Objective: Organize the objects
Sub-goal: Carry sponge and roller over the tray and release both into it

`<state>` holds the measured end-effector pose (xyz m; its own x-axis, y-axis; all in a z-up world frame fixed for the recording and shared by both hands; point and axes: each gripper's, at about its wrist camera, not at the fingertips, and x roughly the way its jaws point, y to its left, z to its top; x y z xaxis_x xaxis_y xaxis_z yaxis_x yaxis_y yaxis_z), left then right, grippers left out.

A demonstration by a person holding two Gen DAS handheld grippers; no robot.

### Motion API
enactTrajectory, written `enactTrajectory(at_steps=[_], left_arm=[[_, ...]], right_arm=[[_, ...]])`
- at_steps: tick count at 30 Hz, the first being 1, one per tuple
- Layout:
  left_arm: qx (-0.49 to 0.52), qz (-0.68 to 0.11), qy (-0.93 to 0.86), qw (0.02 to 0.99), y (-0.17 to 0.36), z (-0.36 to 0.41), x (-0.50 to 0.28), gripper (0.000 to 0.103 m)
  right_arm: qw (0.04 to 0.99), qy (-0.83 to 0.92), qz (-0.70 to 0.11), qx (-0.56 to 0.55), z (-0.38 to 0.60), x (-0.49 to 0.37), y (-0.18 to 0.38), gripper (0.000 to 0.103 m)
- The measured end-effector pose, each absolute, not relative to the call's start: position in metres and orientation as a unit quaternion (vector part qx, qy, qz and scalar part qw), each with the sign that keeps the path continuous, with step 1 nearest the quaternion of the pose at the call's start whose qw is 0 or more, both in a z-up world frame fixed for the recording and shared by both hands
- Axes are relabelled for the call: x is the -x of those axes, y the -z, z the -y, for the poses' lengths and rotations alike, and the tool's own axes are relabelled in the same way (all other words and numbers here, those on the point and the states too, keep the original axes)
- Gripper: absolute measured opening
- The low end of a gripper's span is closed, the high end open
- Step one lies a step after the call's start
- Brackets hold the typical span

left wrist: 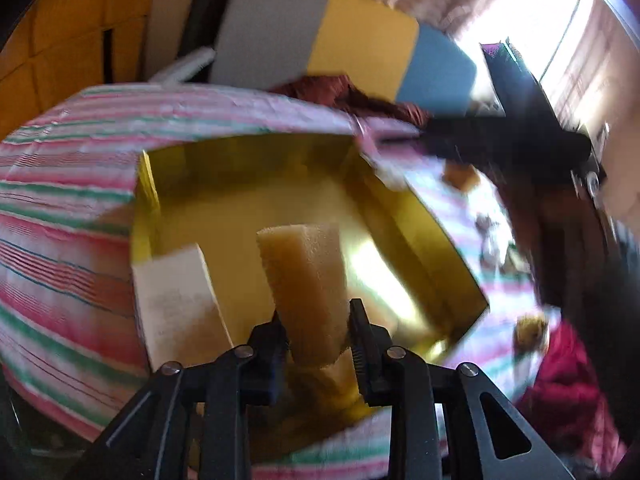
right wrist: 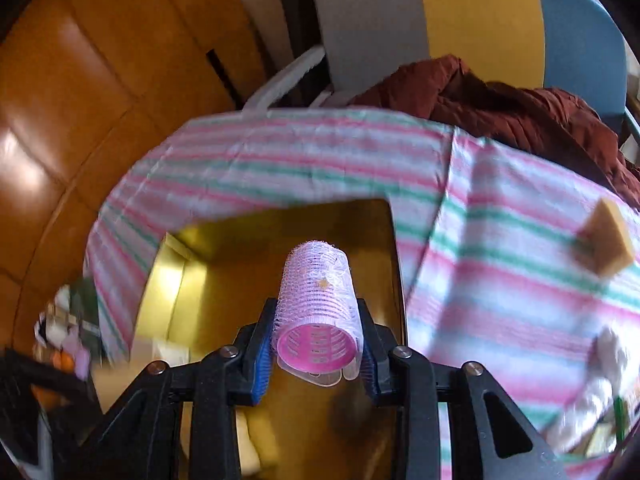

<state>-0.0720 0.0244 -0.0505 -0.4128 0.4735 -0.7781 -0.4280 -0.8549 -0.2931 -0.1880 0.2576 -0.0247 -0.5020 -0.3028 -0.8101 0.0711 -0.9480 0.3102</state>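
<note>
left gripper (left wrist: 316, 332): clamped on a tan sponge wedge (left wrist: 304, 280), held over the yellow box (left wrist: 432, 248); pads looked to press its sides.
right gripper (right wrist: 318, 340): jaws either side of a pink hair roller (right wrist: 316, 304), touching it, also above the yellow box (right wrist: 394, 264); grip looked light, couldn't tell how firm.
box contents: one white block (left wrist: 176, 300) already leaned in the near left corner. Rest of the floor looked bare as far as visible.
done: judged early-to-mid. One item in, two more carried to the drop point.
left: release both items. Loose bits were still out on the striped cloth (left wrist: 68, 184): a sponge piece (right wrist: 608, 240) well apart from the box, plus a pale crumpled thing (right wrist: 596, 392) at the right edge, too blurred to name.
left view only: white block inside the box, dark frame of the other gripper at upper right, a small yellow-brown lump (left wrist: 532, 330) near a red cloth.
right view only: sponge piece shape, clutter at lower left off the cloth.
both views: motion blur, detail soft.
</note>
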Motion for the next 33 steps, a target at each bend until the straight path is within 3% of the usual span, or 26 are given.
enactTrajectory(at_steps=[1,4,6,15,18,21,33], left_arm=[[0.474,0.020,-0.838,0.270,0.053,-0.025,0.068,0.038],[0.467,0.022,-0.847,0.255,0.053,-0.020,0.060,0.063],[0.456,0.041,-0.855,0.243,0.048,-0.009,0.059,0.068],[0.426,0.097,-0.876,0.205,0.032,0.014,0.065,0.070],[0.418,0.086,-0.885,0.188,0.026,0.005,0.062,0.074],[0.401,0.070,-0.898,0.163,0.019,-0.003,0.055,0.087],[0.357,-0.002,-0.926,0.124,0.004,-0.033,0.027,0.091]], right_arm=[[0.104,0.859,0.123,-0.486,-0.258,0.193,0.024,0.050],[0.090,0.861,0.136,-0.482,-0.266,0.200,0.023,0.052],[0.084,0.860,0.143,-0.483,-0.273,0.193,0.025,0.052],[0.066,0.855,0.150,-0.492,-0.287,0.140,0.041,0.052],[0.062,0.858,0.140,-0.490,-0.288,0.120,0.041,0.054],[0.055,0.864,0.121,-0.486,-0.287,0.101,0.040,0.070],[0.038,0.878,0.076,-0.472,-0.281,0.048,0.039,0.074]])
